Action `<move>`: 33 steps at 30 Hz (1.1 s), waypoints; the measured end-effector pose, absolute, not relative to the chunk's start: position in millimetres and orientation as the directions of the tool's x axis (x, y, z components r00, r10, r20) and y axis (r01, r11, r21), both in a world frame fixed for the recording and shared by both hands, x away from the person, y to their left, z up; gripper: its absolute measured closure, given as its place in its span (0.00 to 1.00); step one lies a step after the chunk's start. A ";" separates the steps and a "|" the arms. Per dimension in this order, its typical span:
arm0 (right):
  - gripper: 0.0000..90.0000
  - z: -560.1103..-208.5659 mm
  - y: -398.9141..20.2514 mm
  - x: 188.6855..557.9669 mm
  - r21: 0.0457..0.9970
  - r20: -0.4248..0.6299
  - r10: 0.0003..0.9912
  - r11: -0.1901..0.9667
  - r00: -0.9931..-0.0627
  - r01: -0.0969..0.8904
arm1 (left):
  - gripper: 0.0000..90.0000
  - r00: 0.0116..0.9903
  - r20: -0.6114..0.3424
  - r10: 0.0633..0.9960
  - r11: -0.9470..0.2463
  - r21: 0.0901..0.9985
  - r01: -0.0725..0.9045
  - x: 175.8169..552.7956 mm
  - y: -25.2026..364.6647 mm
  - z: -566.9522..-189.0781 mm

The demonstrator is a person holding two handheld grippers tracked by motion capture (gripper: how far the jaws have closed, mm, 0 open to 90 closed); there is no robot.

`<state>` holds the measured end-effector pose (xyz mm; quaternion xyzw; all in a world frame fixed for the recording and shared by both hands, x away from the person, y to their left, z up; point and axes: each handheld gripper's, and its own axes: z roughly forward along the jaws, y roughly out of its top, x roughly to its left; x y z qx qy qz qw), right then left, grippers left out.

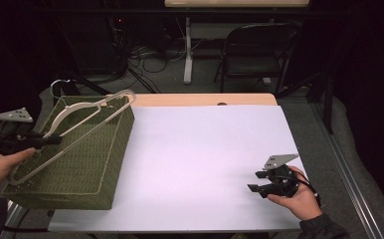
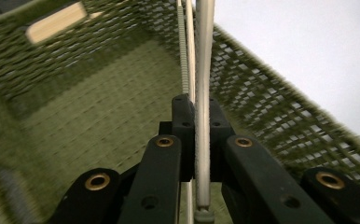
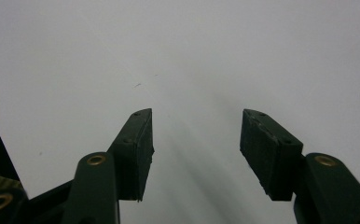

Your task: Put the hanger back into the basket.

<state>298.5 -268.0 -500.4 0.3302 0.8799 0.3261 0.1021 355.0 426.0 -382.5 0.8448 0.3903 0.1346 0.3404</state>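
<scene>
A pale clothes hanger (image 1: 75, 121) lies slanted over the open top of a green woven basket (image 1: 88, 169) at the table's left side. My left gripper (image 1: 54, 140) is shut on the hanger's bar (image 2: 202, 70), with the basket's inside below it in the left gripper view. Its metal hook (image 1: 58, 85) sticks out past the basket's far corner. My right gripper (image 1: 256, 181) rests low over the white table top (image 1: 195, 149) at the front right, open with nothing between its jaws (image 3: 196, 149).
A folding chair (image 1: 257, 50) and a table leg (image 1: 188, 50) stand on the floor beyond the table, among loose cables. The table's wooden far edge (image 1: 205, 99) shows behind the white sheet. A pale slot (image 2: 57, 21) marks the basket's wall.
</scene>
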 end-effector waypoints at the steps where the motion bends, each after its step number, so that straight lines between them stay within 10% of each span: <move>1: 0.49 -500.4 -267.9 298.8 0.640 0.036 0.647 0.571 -0.762 0.515 | 0.97 0.650 -0.040 0.759 -0.455 0.681 0.573 354.7 429.9 -383.7; 33: 0.49 -506.6 -265.4 299.3 0.633 0.049 0.652 0.565 -0.756 0.529 | 0.96 0.593 -0.062 0.803 -0.465 0.557 0.688 367.2 434.9 -469.5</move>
